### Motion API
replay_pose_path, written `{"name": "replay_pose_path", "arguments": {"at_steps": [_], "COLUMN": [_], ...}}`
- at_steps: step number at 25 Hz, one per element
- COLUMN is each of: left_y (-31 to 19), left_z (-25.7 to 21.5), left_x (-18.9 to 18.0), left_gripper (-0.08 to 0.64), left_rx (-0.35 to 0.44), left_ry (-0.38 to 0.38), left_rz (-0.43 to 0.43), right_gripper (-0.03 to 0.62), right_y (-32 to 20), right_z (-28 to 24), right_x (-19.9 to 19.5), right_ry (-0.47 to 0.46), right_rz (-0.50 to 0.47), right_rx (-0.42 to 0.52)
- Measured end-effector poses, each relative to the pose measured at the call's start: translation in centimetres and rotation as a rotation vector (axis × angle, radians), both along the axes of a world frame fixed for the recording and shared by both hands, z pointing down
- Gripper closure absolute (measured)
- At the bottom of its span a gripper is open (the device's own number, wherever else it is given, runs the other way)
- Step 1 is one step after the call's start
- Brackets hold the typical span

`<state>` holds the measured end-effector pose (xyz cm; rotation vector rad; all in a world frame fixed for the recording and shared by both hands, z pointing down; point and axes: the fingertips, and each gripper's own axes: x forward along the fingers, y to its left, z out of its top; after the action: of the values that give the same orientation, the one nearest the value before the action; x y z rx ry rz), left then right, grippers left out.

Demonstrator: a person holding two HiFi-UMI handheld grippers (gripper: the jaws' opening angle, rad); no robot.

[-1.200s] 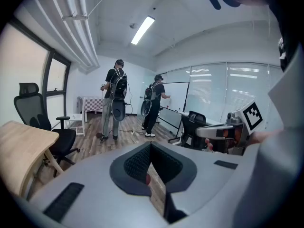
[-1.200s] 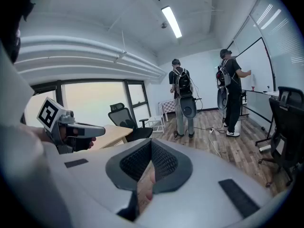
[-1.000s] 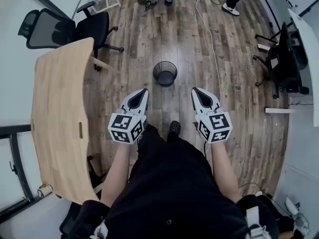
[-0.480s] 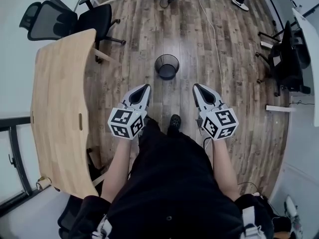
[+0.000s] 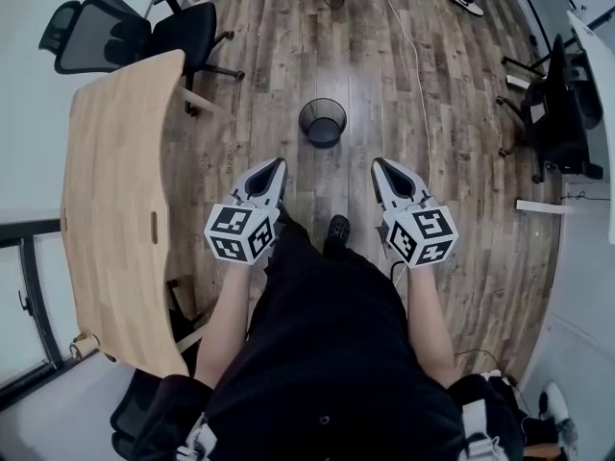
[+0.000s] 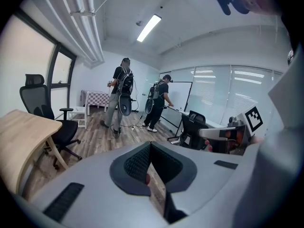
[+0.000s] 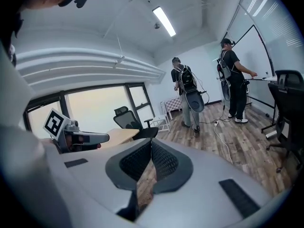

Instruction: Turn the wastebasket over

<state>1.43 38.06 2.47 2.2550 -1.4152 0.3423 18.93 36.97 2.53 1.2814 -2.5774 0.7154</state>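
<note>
Ahead, upright wastebasket (image 5: 322,121), left gripper (image 5: 276,165), right gripper (image 5: 379,165) closed, bystander (image 5: 468,1) mostly cropped.

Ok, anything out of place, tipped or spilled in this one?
Nothing stands out. The wastebasket stands upright on the wood floor, mouth up, with nothing spilled around it. The left hand-held gripper and the right hand-held gripper are both shut and empty, short of it.

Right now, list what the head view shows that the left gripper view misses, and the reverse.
Only the head view: the wastebasket, standing upright with its mouth up. Only the left gripper view: the whiteboard and the ceiling light. Both: the wooden table, the shut left gripper and the right gripper.
</note>
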Motion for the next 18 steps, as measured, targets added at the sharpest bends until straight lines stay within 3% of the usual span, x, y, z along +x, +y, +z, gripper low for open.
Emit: {"name": "replay_pose_path", "arguments": {"at_steps": [9,18], "left_y": [-0.7,-5.5], "left_z": [0.7,2.0], "left_x": [0.1,-0.6], "left_gripper": [0.543,0.543], "left_rx": [-0.023,-0.047], "left_ry": [-0.003,0.017], "left_rz": [-0.01,0.025], "right_gripper": [0.558,0.558], "right_y": [-0.8,-4.3], "right_z": [0.5,1.4], "right_x": [0.9,0.5], "right_ry": [-0.016,0.028], "right_rz": [0.016,0.051], "right_rx": [-0.028,-0.055]}}
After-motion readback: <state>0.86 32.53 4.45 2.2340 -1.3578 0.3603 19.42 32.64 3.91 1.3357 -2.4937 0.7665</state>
